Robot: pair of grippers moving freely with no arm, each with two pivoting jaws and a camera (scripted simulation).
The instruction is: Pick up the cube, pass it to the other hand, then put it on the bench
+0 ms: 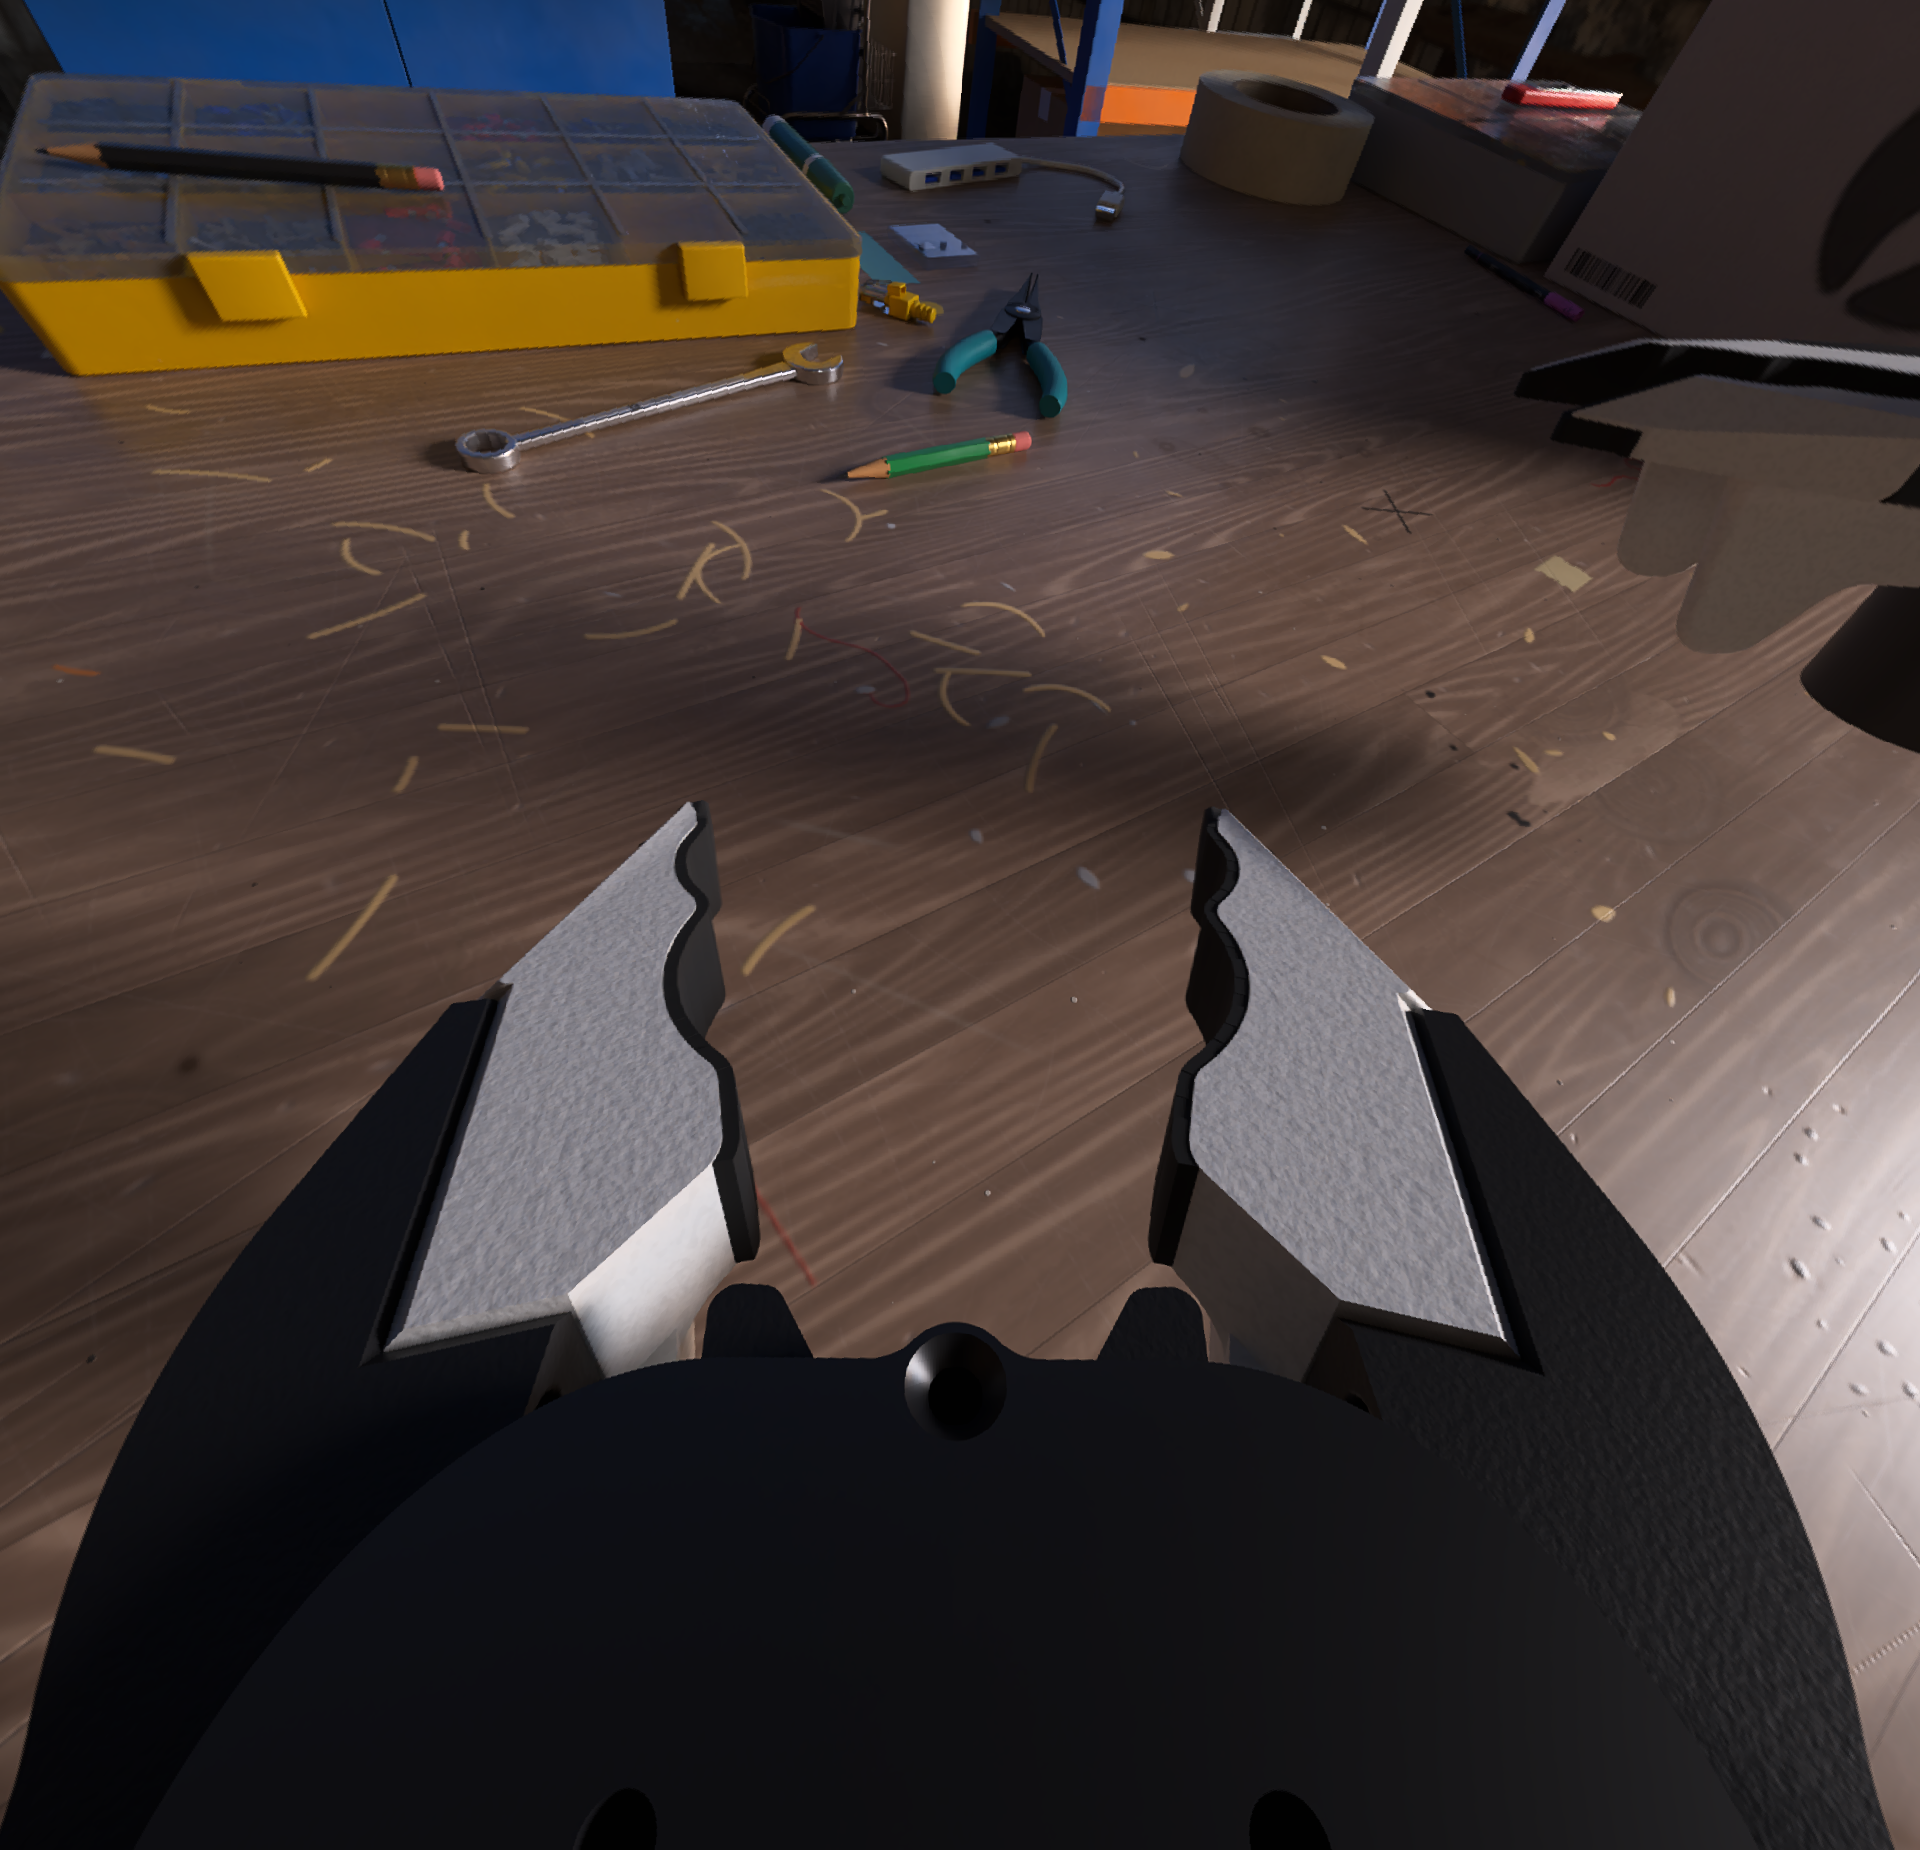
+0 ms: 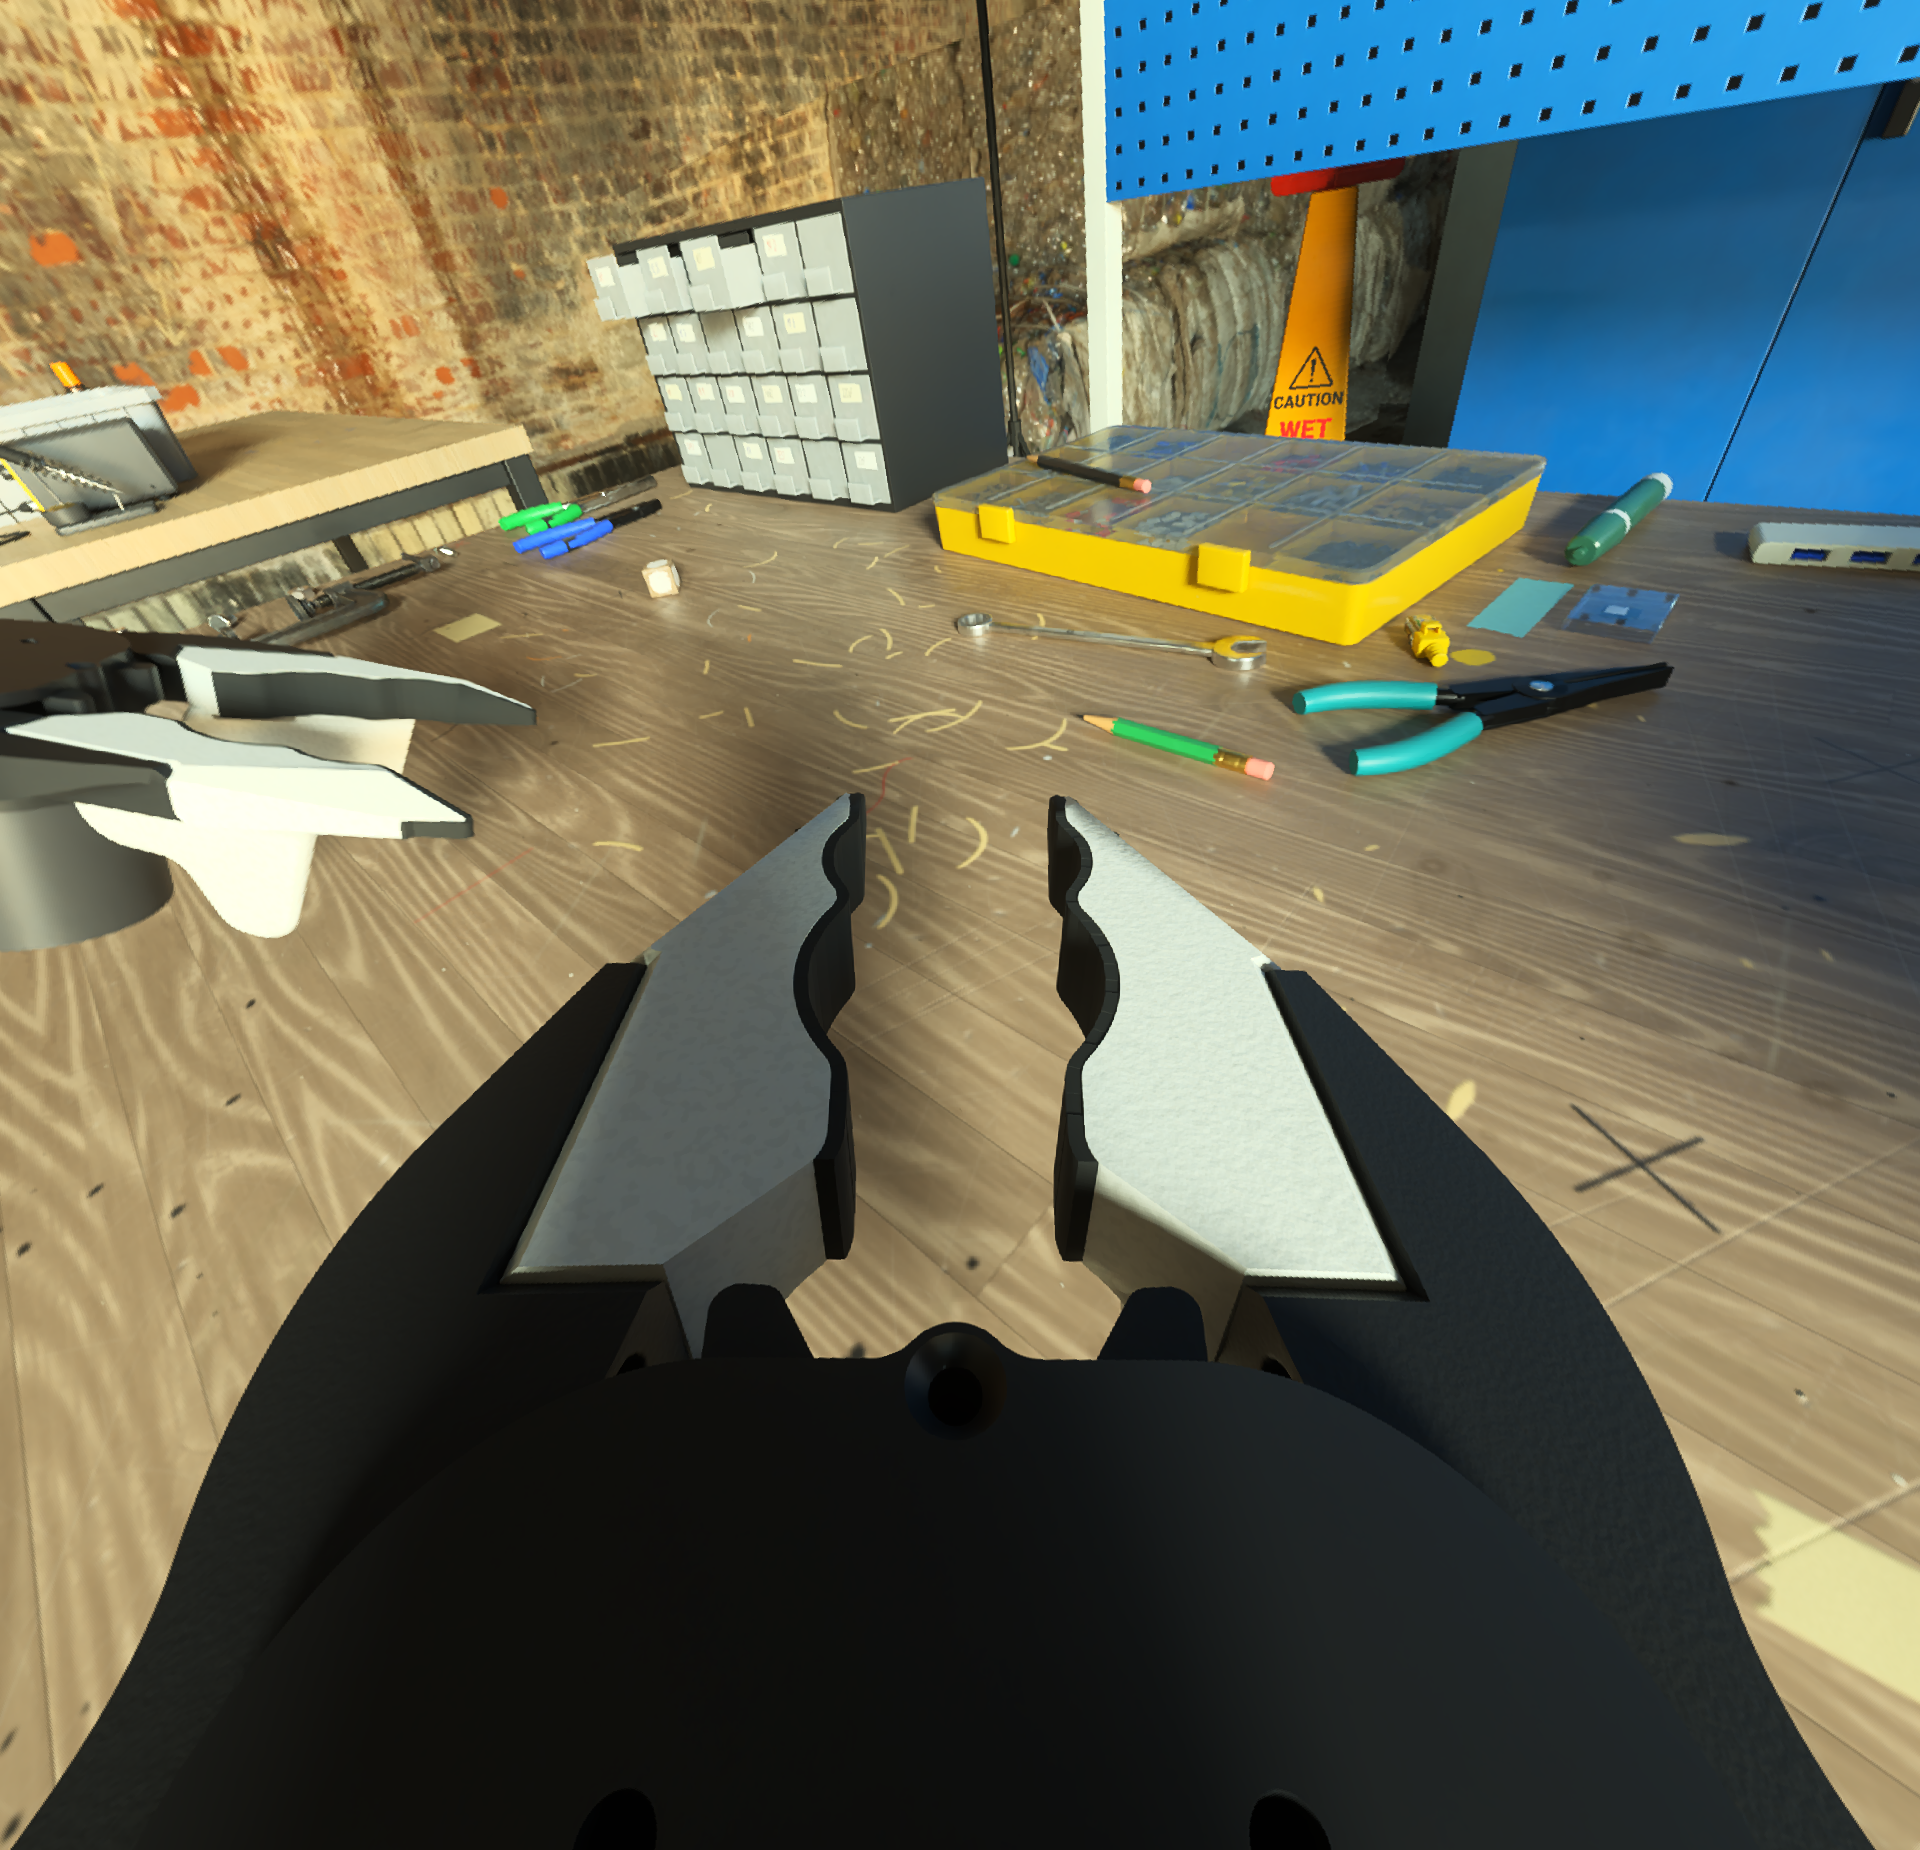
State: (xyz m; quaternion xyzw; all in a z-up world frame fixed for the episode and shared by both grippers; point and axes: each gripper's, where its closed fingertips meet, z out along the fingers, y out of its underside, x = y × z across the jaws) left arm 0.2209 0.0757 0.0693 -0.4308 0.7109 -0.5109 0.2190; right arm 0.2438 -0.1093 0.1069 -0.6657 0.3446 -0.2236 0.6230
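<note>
both grippers open above the workbench, cube far off by the markers

the left gripper point(image 1: 951, 824) is held over the wooden workbench point(image 1: 1039, 969) with its jaws spread wide and nothing between them. the right gripper point(image 2: 954, 808) is held likewise, its jaws parted more narrowly and also empty. in the right wrist view the left gripper is seen at the left edge, its fingers pointing right, above the bench surface.

the cube point(image 2: 661, 577), small and pale, is seen only in the right wrist view, resting on the bench well beyond both grippers, just right of a cluster of green and blue markers point(image 2: 566, 527) and in front of a grey drawer cabinet point(image 2: 790, 346).

a yellow organiser box point(image 2: 1236, 527) with a clear lid is set further right, a black pencil point(image 2: 1091, 472) lying on the lid. in front of it a combination wrench point(image 2: 1112, 640), a green pencil point(image 2: 1179, 746) and teal-handled pliers point(image 2: 1475, 709) are laid apart from one another. a roll of tape point(image 1: 1276, 133) and a usb hub point(image 1: 951, 167) are seen at the far edge in the left wrist view.
</note>
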